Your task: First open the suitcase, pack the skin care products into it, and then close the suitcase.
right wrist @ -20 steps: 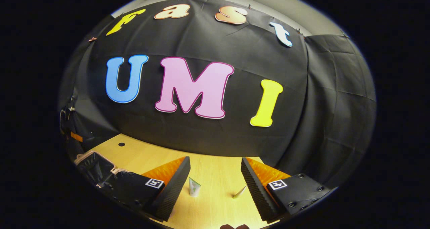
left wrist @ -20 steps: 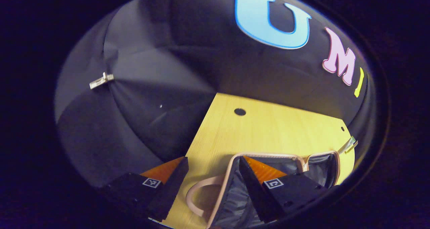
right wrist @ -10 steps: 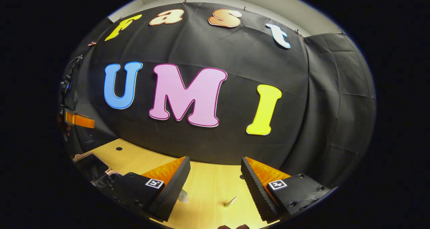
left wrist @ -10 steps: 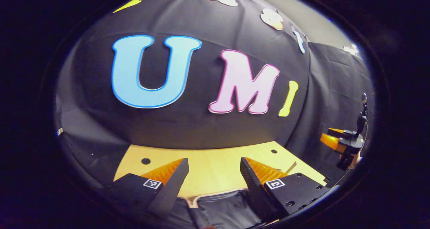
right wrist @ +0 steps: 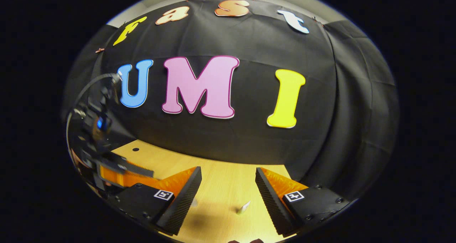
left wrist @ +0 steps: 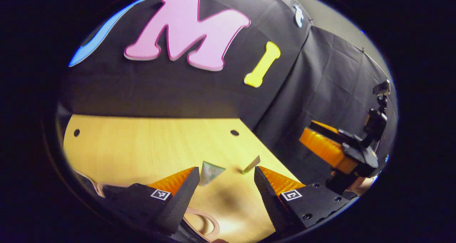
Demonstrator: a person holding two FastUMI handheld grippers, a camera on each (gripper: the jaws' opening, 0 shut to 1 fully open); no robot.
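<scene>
Two small tubes of skin care product stand on the wooden worktop point(left wrist: 149, 143), near its right edge. In the left gripper view the wider tube point(left wrist: 210, 171) is just ahead of the left claw point(left wrist: 224, 175), and the thin tube point(left wrist: 251, 164) leans a little beside it, apart from it. The left claw is open and holds nothing; both tubes lie beyond its fingers. At the bottom of this view a pink curved handle point(left wrist: 205, 220) of the suitcase point(left wrist: 99, 189) shows between the fingers, and the pink rim of the case lies at the near left edge of the worktop.

In the right gripper view the right claw point(right wrist: 228, 189) is open too, empty, above the worktop. The thin tube point(right wrist: 244, 208) stands between its fingers, farther off; the wider tube point(right wrist: 194, 202) is almost hidden behind one finger. The other gripper is at the left, blurred.

Small round holes point(left wrist: 234, 132) mark the worktop near its far edge. Black cloth point(right wrist: 320, 93) closes the booth behind and at the right side.
</scene>
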